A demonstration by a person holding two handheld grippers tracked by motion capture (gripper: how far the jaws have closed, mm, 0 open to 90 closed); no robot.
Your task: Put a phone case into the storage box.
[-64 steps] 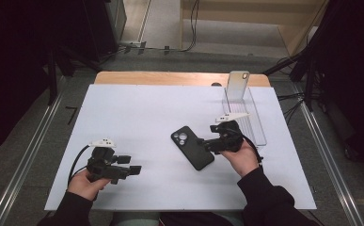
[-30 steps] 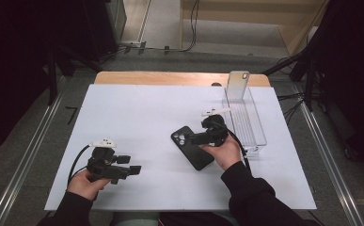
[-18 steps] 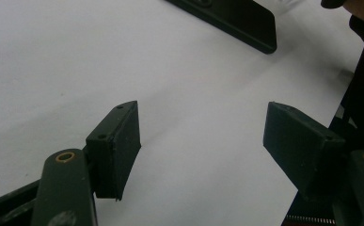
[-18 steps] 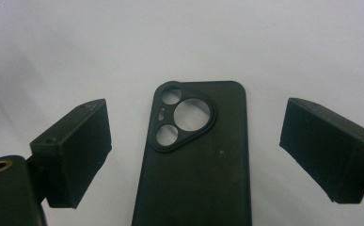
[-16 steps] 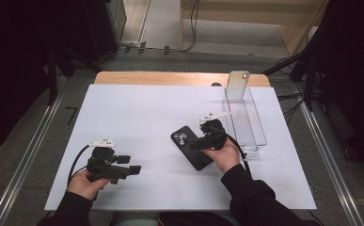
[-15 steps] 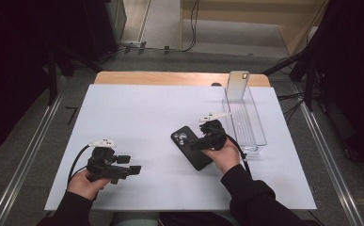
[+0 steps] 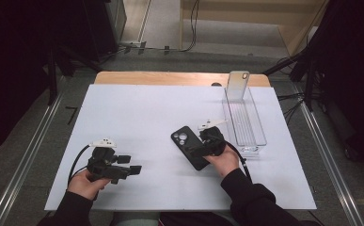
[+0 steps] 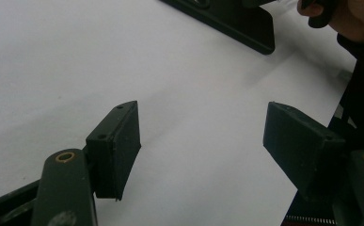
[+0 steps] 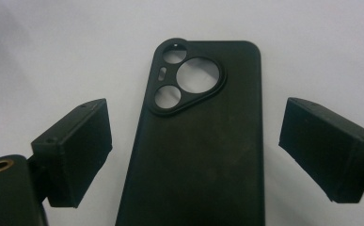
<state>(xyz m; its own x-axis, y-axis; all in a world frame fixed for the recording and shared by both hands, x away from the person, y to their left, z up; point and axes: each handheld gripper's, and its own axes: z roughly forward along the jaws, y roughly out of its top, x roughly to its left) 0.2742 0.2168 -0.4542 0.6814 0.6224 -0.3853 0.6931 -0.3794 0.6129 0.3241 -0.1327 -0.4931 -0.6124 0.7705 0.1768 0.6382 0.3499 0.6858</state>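
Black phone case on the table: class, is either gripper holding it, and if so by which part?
Nothing is held. The right gripper straddles the black phone case with open jaws clear of its long edges. The left gripper is open over the bare white table.

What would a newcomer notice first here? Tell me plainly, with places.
First, the black phone case, lying back up on the white table right of centre, its camera cut-outs empty. The right hand-held gripper has its jaws open on either side of it, not touching. Behind it, a clear plastic bin has a second, pale phone case upright at its far end.
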